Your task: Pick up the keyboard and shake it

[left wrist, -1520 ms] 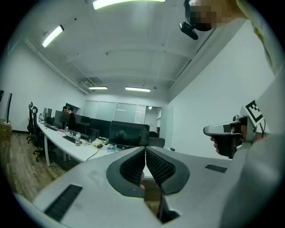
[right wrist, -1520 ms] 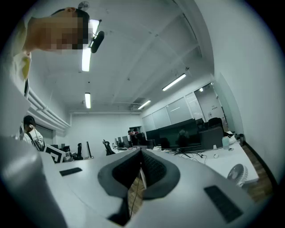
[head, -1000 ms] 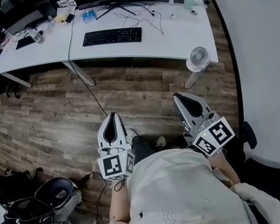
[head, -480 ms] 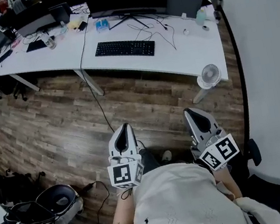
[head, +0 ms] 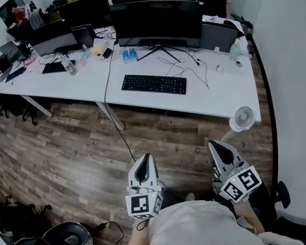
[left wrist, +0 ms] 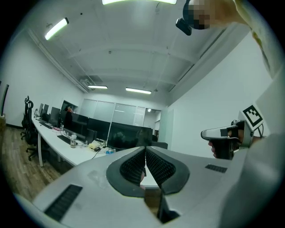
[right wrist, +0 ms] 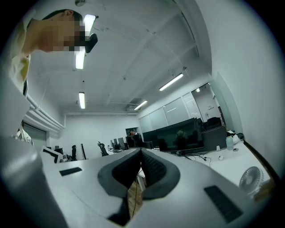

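The keyboard lies well ahead of me on the white counter, with a stretch of wooden floor between it and both my grippers, so the coming move is a long reach forward before any grasp. Its long axis runs across my line of sight, left to right. It is slightly skewed, so its right end sits a little closer to me than its left. My left gripper points roughly at the keyboard's left end, and my right gripper points just outside its right end, so the board sits almost squarely between the two. I judge the right gripper a touch nearer because of that skew, though the difference is slight. Both grippers are held low in front of my body, and both are closed and empty. In each gripper view the ribbed pads meet along a thin seam with nothing caught between them, so they must open before they can take hold. The keyboard is black, flat and full-length, resting just in front of the stand of a wide dark monitor, close to the counter's near edge. Thin cables trail over the counter behind and to the right of it. I cannot tell whether one of them belongs to the keyboard, which could matter when I lift it. A small white fan stands below the counter's right end, beside the path of my right gripper.
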The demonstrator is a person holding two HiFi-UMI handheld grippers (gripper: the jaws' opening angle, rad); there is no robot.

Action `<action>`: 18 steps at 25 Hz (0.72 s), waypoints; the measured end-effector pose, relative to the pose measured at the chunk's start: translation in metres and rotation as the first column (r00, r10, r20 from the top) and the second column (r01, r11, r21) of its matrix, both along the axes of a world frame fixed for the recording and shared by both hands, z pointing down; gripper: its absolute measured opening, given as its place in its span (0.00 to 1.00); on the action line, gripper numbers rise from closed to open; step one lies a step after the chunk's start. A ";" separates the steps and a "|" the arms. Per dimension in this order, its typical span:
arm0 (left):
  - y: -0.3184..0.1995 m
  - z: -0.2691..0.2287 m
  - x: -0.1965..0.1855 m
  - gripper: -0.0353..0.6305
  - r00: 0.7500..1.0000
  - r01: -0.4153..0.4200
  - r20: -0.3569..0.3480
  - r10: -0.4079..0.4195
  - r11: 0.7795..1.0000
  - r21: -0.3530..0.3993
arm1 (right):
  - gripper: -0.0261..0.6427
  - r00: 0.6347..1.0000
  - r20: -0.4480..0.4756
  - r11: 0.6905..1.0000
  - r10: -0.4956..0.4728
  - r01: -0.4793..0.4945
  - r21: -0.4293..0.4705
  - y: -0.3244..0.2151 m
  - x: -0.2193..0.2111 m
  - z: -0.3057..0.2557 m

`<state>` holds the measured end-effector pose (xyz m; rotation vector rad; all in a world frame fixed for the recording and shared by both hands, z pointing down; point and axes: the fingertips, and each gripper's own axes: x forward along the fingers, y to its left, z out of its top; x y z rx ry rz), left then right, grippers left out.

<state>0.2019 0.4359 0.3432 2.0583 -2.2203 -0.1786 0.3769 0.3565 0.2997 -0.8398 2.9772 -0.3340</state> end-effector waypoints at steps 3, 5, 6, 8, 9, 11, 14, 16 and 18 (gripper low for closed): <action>-0.016 -0.004 -0.024 0.08 1.000 -0.002 0.002 0.002 1.000 0.005 | 0.04 1.000 0.004 1.000 -0.002 0.002 0.000 -0.011 -0.024 -0.004; -0.026 -0.006 -0.037 0.08 1.000 -0.011 0.000 0.011 1.000 0.008 | 0.04 1.000 0.001 1.000 0.001 -0.001 -0.001 -0.016 -0.039 -0.005; -0.031 -0.007 -0.043 0.08 1.000 -0.018 0.002 0.018 1.000 0.009 | 0.04 1.000 -0.001 1.000 0.004 -0.004 -0.002 -0.019 -0.046 -0.005; -0.039 -0.006 -0.054 0.08 0.999 -0.034 0.008 0.034 0.999 0.010 | 0.04 1.000 -0.005 1.000 0.013 -0.013 -0.001 -0.024 -0.059 -0.004; -0.042 -0.006 -0.061 0.08 0.999 -0.039 0.010 0.039 0.999 0.011 | 0.04 1.000 -0.005 1.000 0.019 -0.019 0.001 -0.027 -0.065 -0.003; -0.048 -0.005 -0.075 0.08 0.999 -0.046 0.009 0.046 0.999 0.012 | 0.04 1.000 -0.004 1.000 0.029 -0.029 0.006 -0.033 -0.077 -0.003; -0.055 -0.001 -0.096 0.08 0.999 -0.051 0.010 0.051 0.999 0.007 | 0.04 0.999 -0.003 0.999 0.043 -0.043 0.015 -0.040 -0.093 -0.003; -0.059 -0.001 -0.112 0.08 0.999 -0.052 0.010 0.052 0.999 0.005 | 0.04 0.998 0.000 0.998 0.056 -0.056 0.017 -0.044 -0.104 -0.003; -0.061 -0.001 -0.127 0.08 0.999 -0.051 0.007 0.051 0.999 0.006 | 0.04 0.998 0.003 0.998 0.066 -0.066 0.016 -0.047 -0.116 -0.003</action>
